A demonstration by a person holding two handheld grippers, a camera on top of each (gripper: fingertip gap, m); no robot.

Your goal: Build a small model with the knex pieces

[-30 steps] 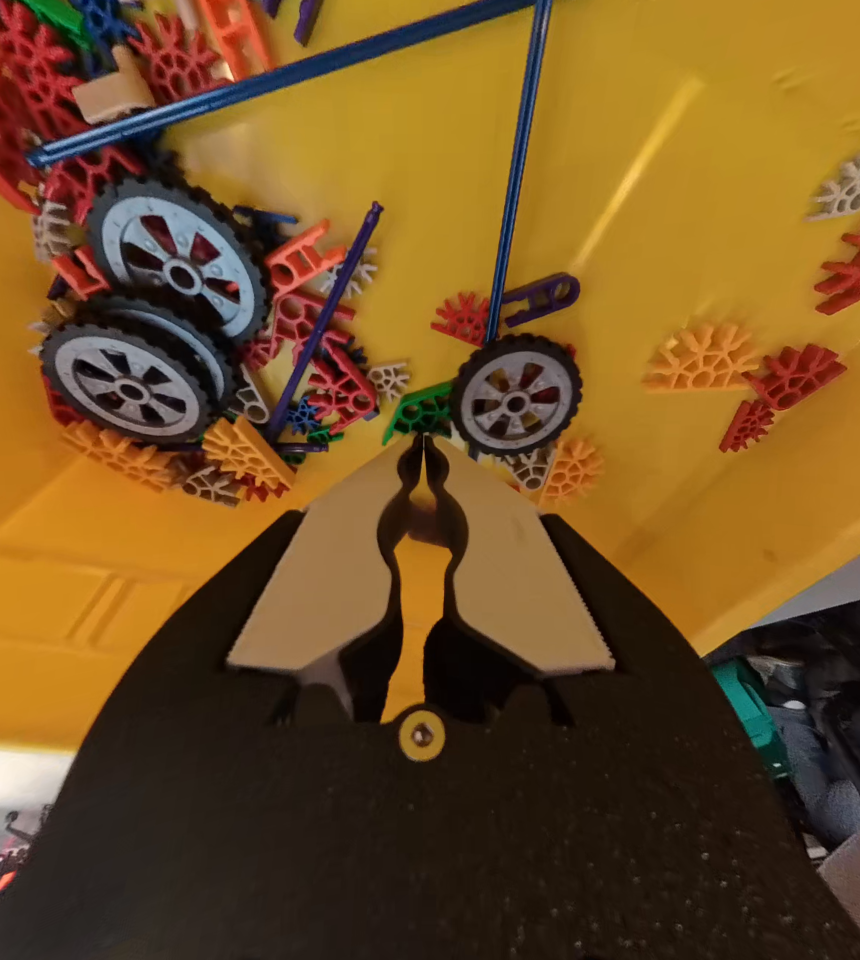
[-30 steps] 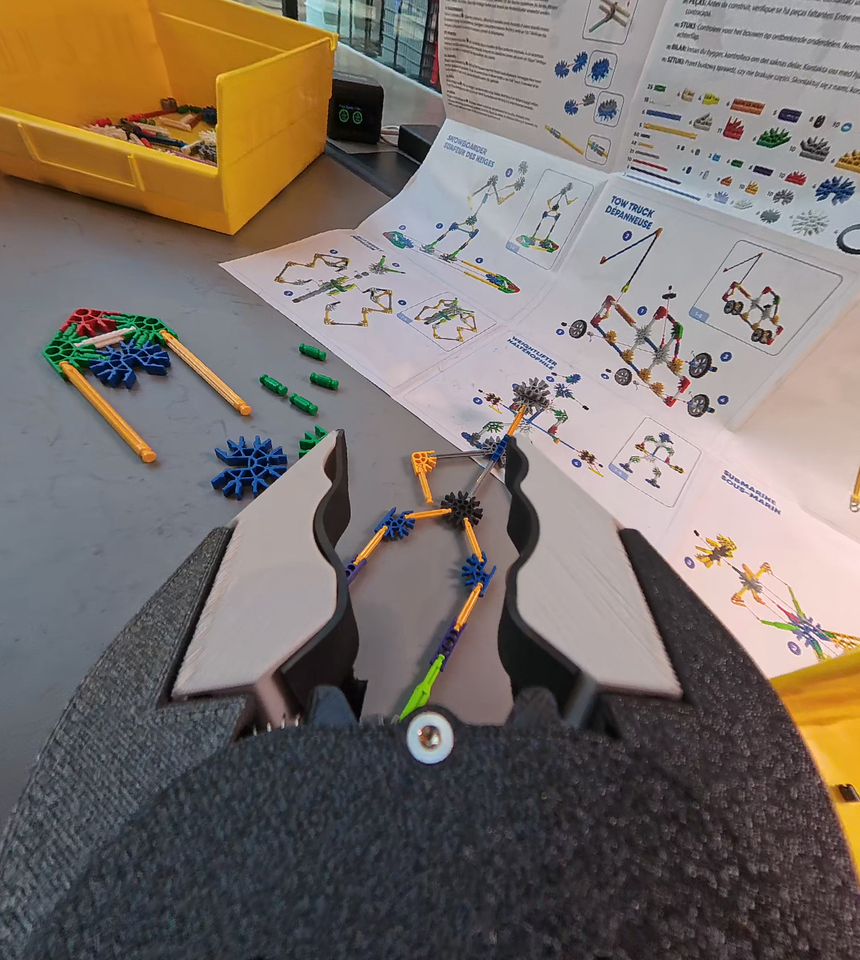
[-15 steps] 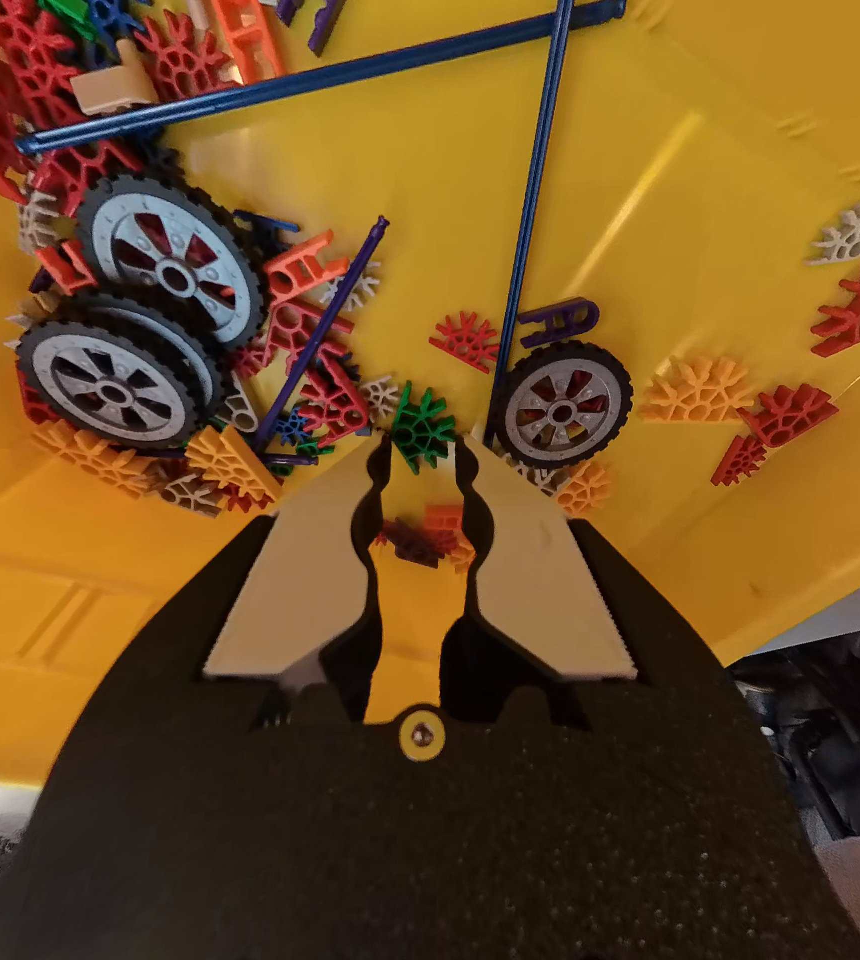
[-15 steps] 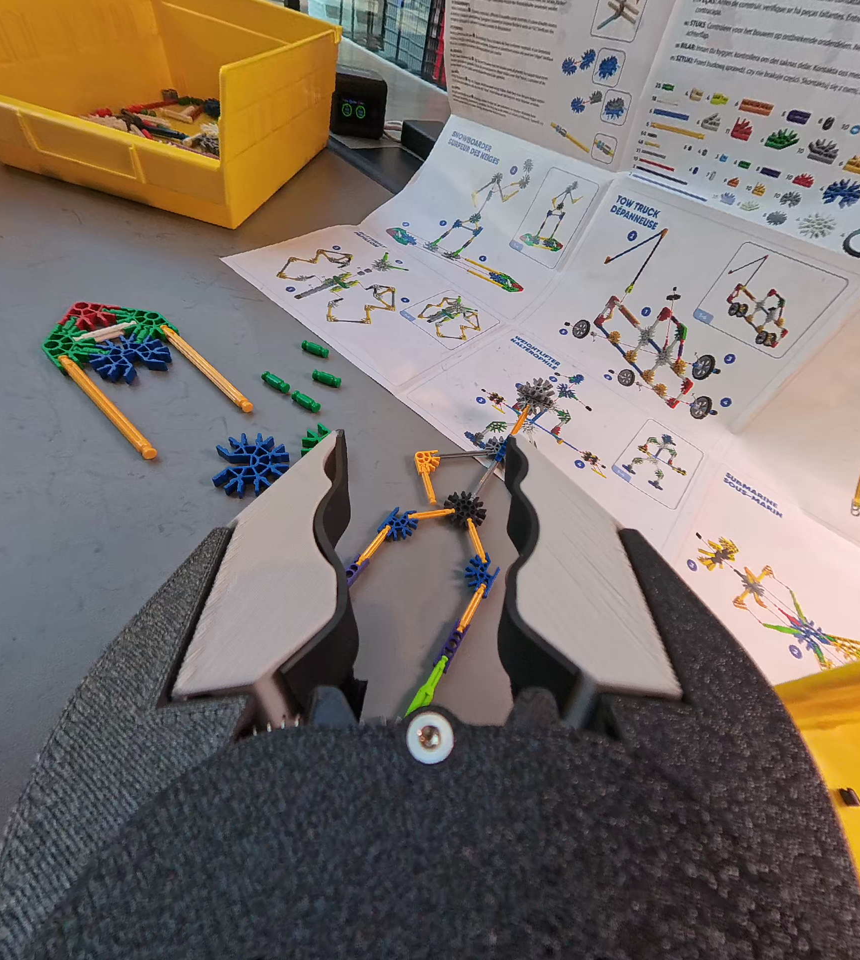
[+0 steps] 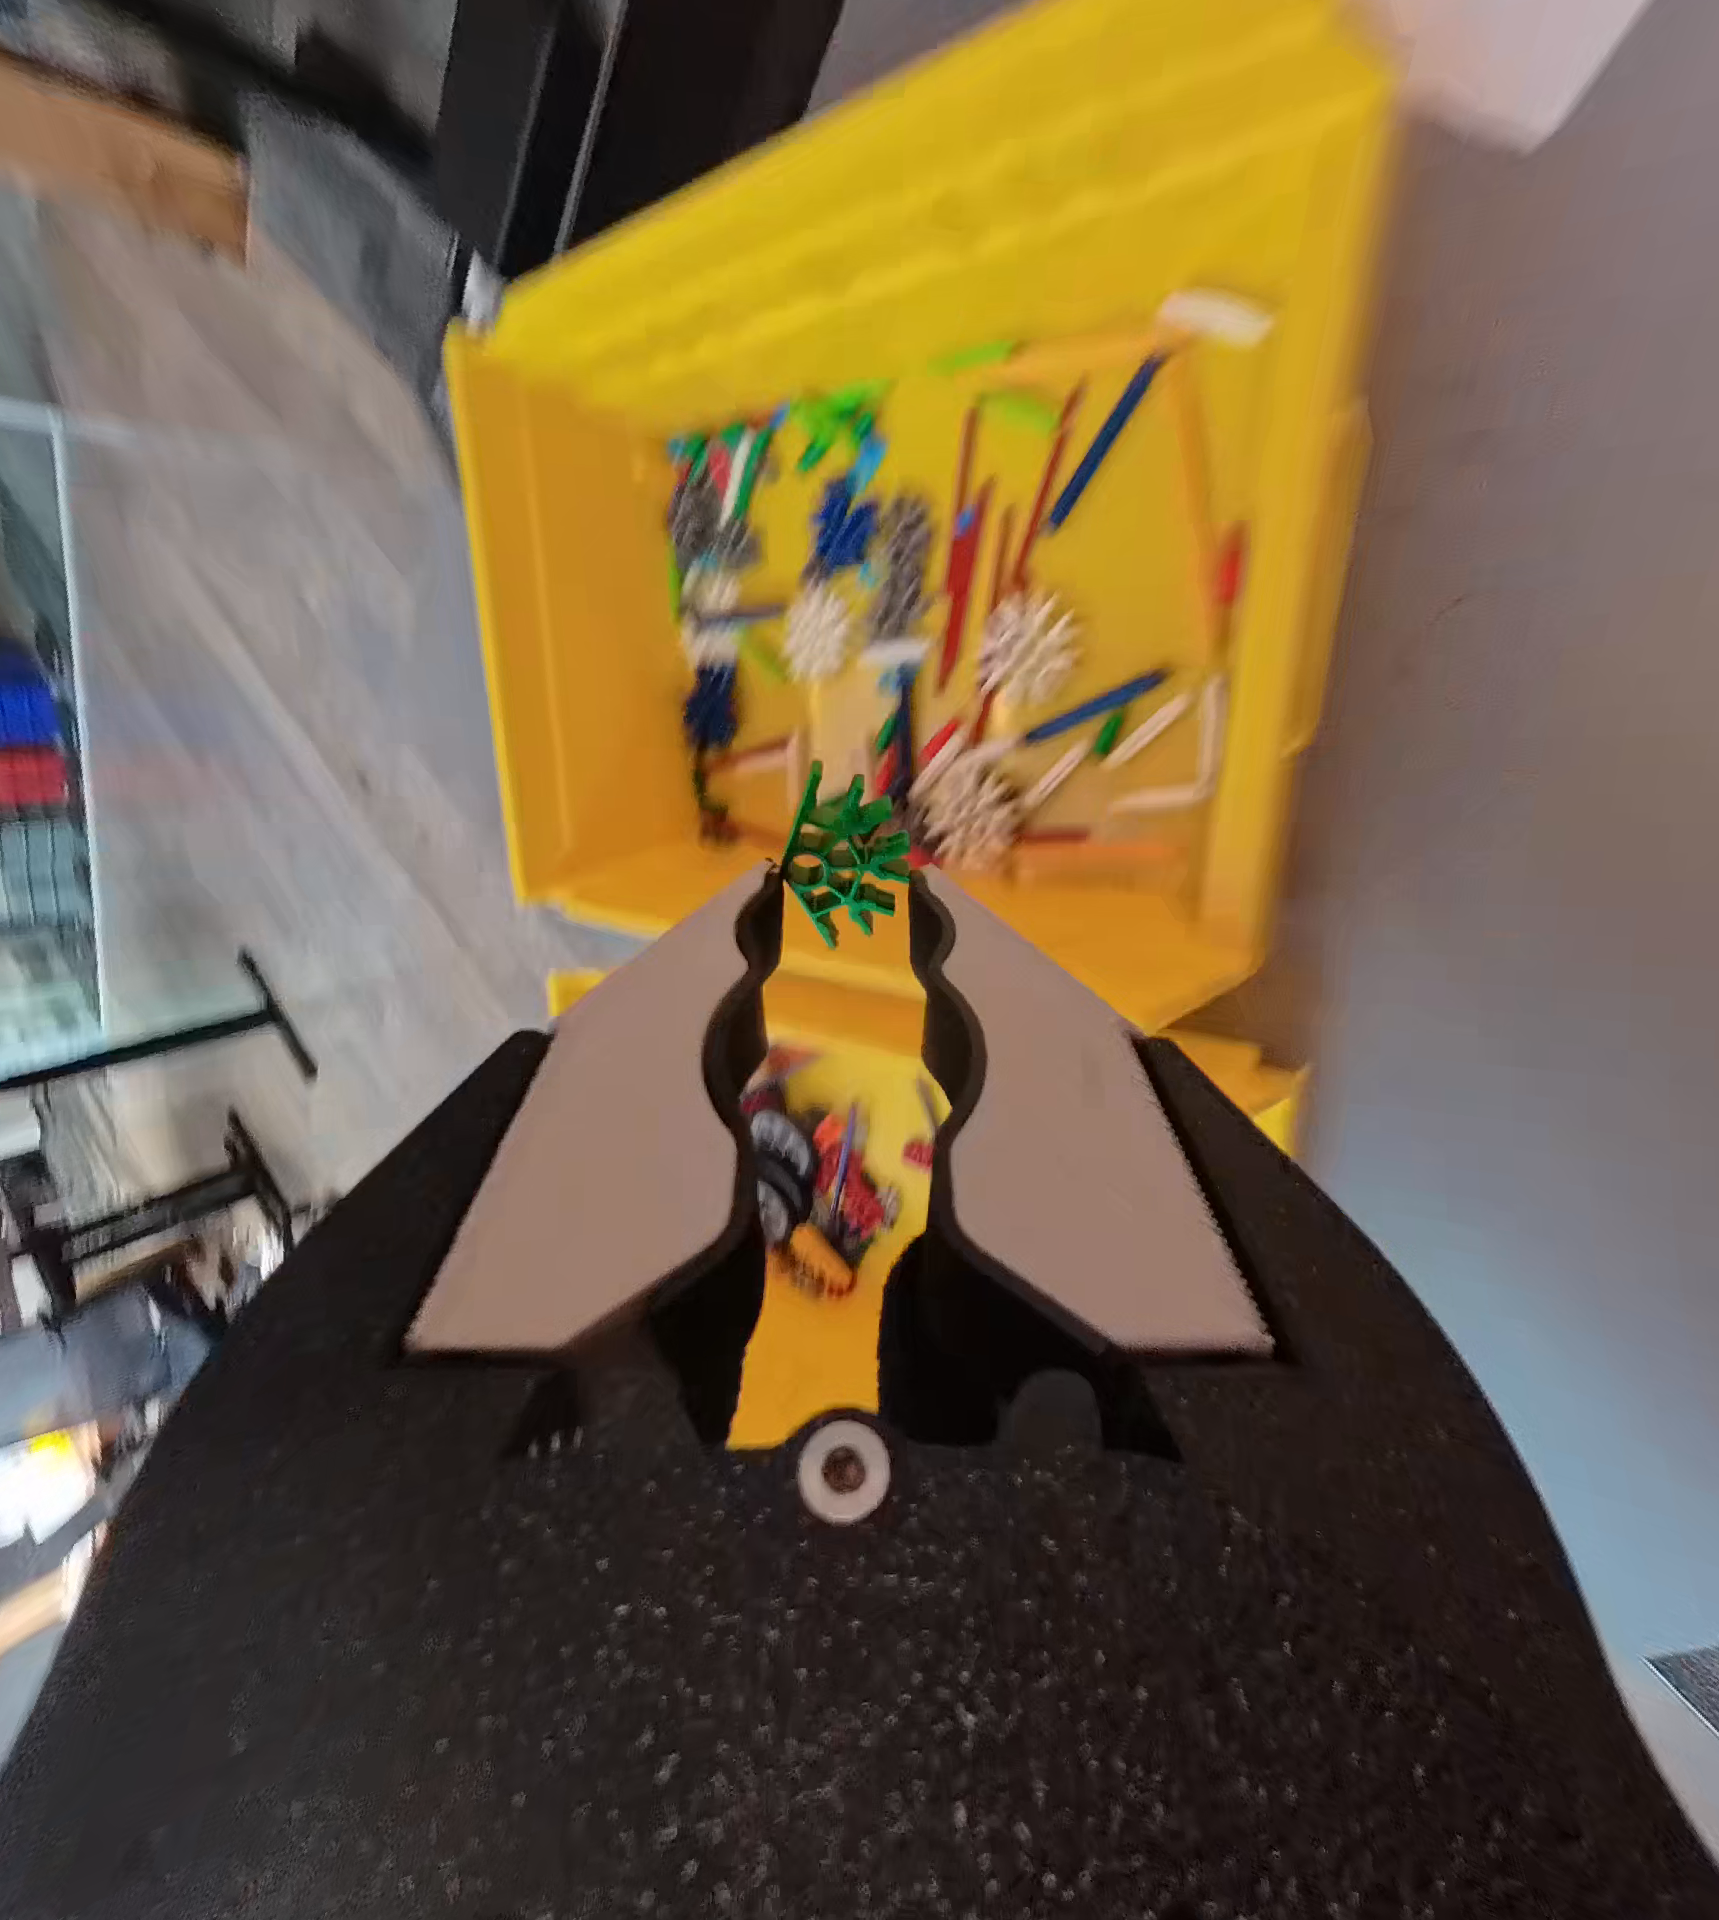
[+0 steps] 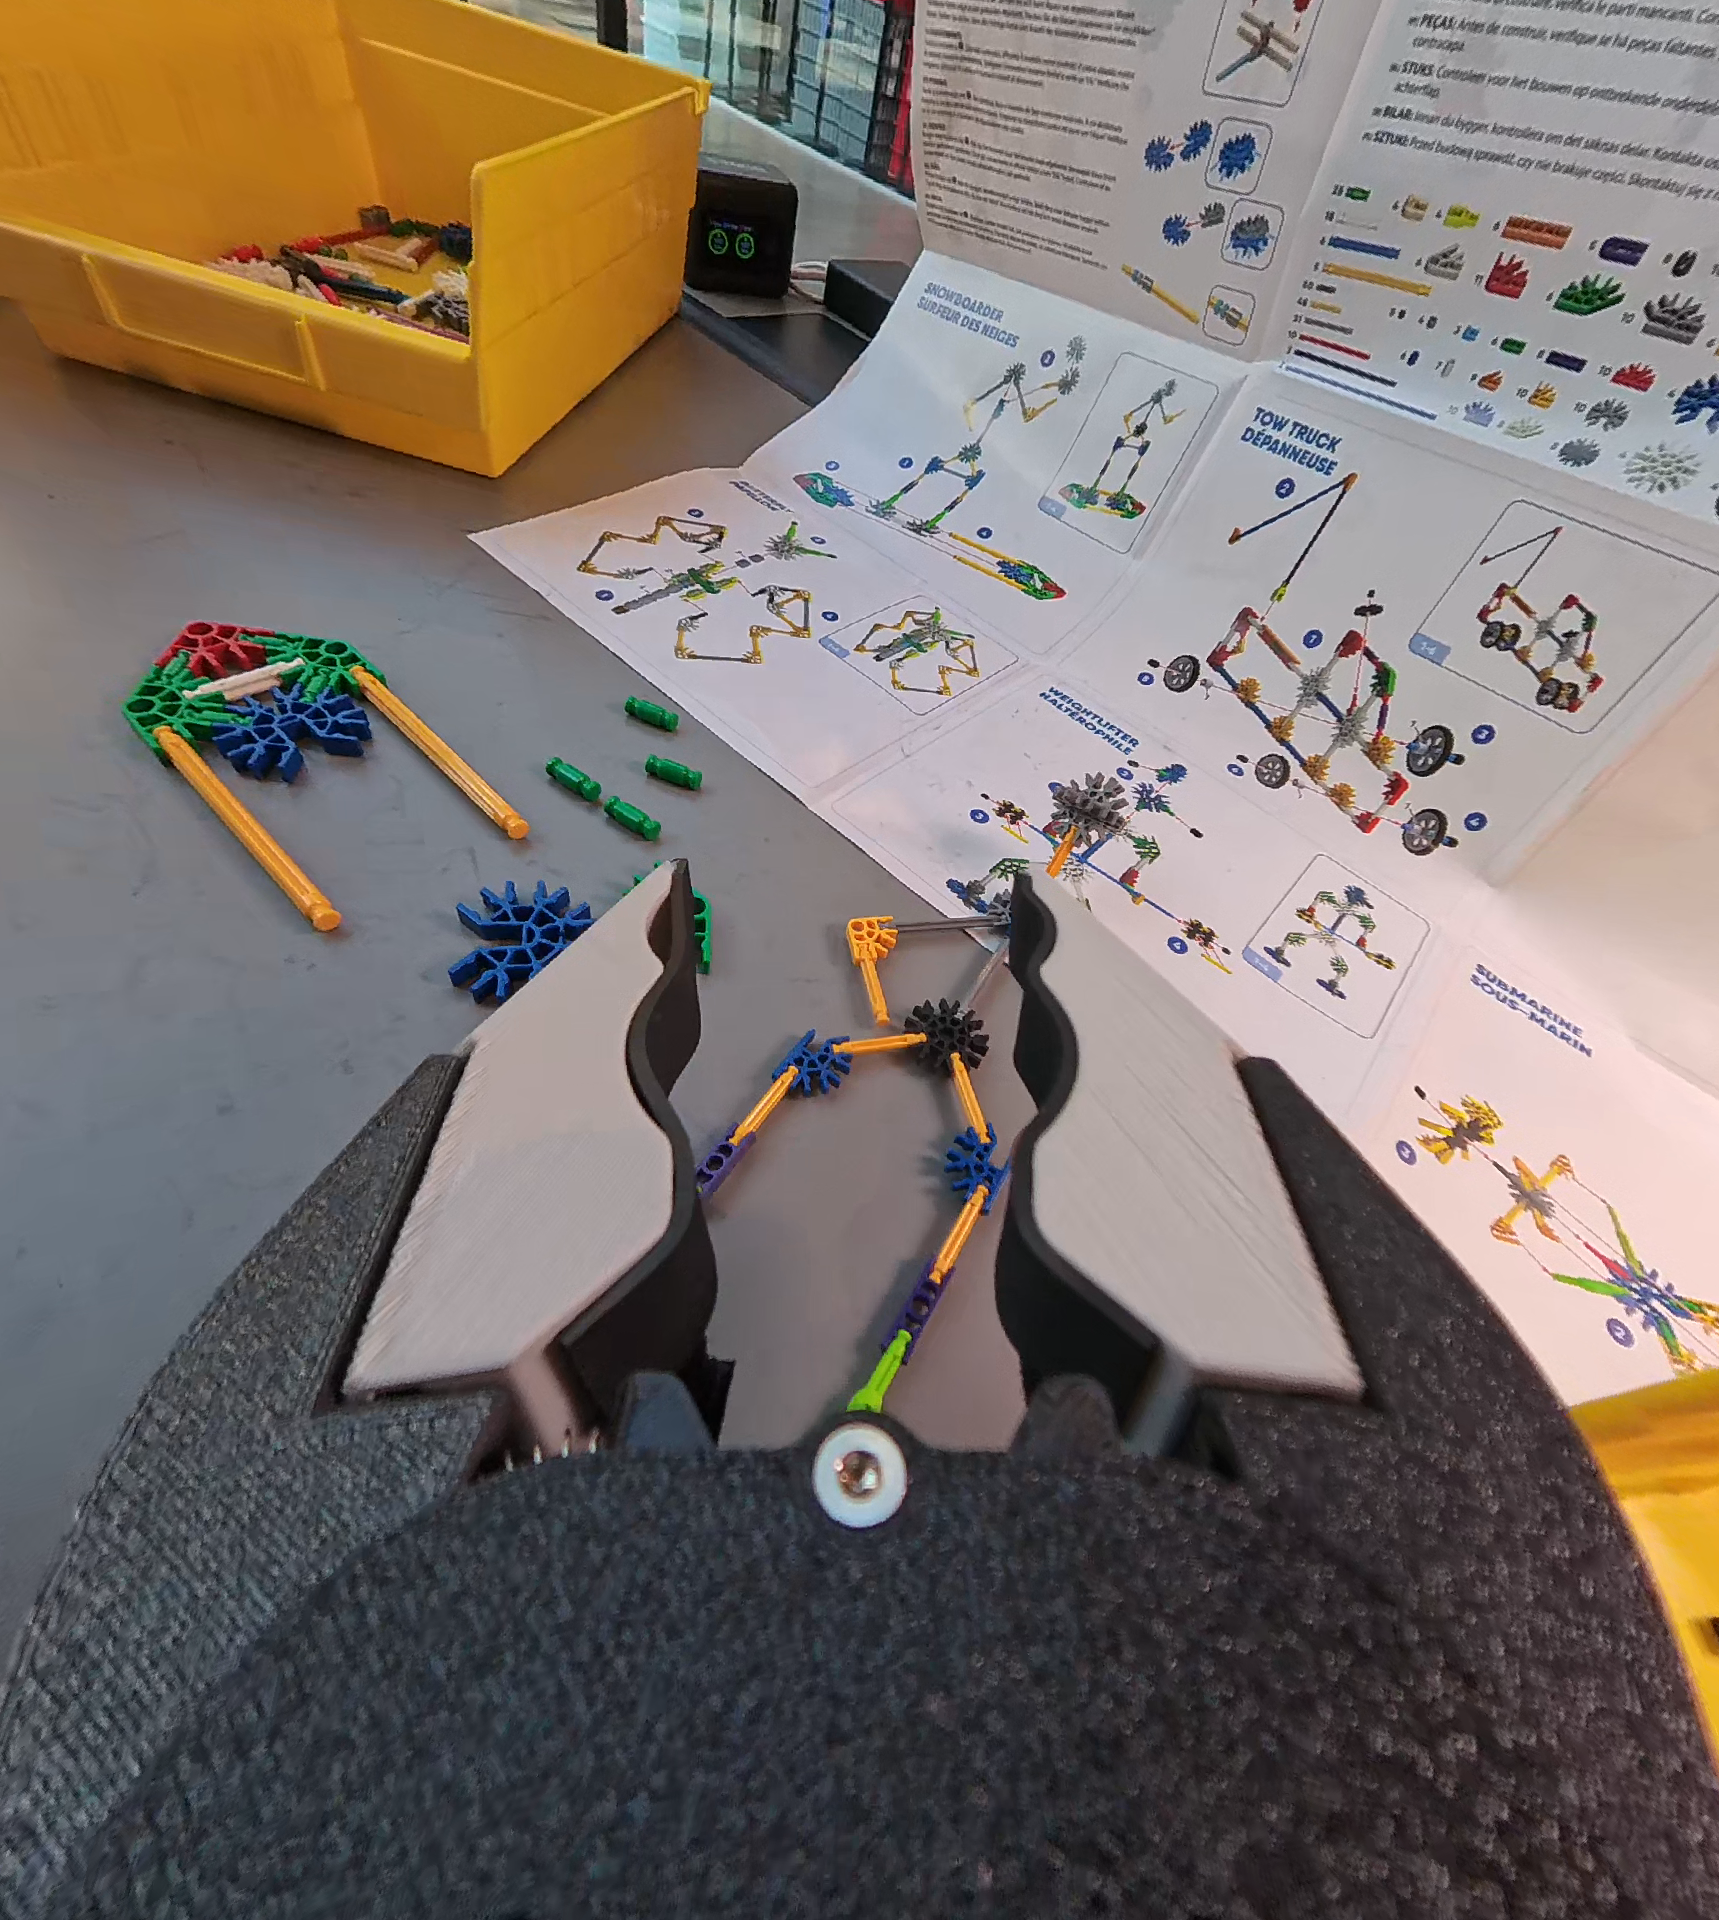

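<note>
My left gripper (image 5: 847, 883) is shut on a green snowflake-shaped connector (image 5: 842, 854), pinched edge-on at the fingertips and held in the air above the yellow bins. Between its fingers I see wheels and red pieces (image 5: 813, 1174) in the near yellow bin (image 5: 803, 1382) below. My right gripper (image 6: 850, 894) is open and empty, hovering low over a flat chain of yellow rods with blue and black connectors (image 6: 943, 1039) on the grey table (image 6: 55, 1039). The chain lies between its fingers, apart from them.
A farther yellow bin (image 5: 564, 623) holds blurred rods and connectors; it also shows in the right wrist view (image 6: 398, 353). On the table lie a green, red and blue connector frame with two yellow rods (image 6: 252, 696), several short green rods (image 6: 626, 779), a blue connector (image 6: 512, 935) and a large instruction sheet (image 6: 1250, 582). Some 45 cm of space lies between my two pairs of fingers.
My left gripper opened over the green connector in the near bin, closed on it, and lifted it out fast, swinging to face the farther bin. My right gripper stayed almost still.
</note>
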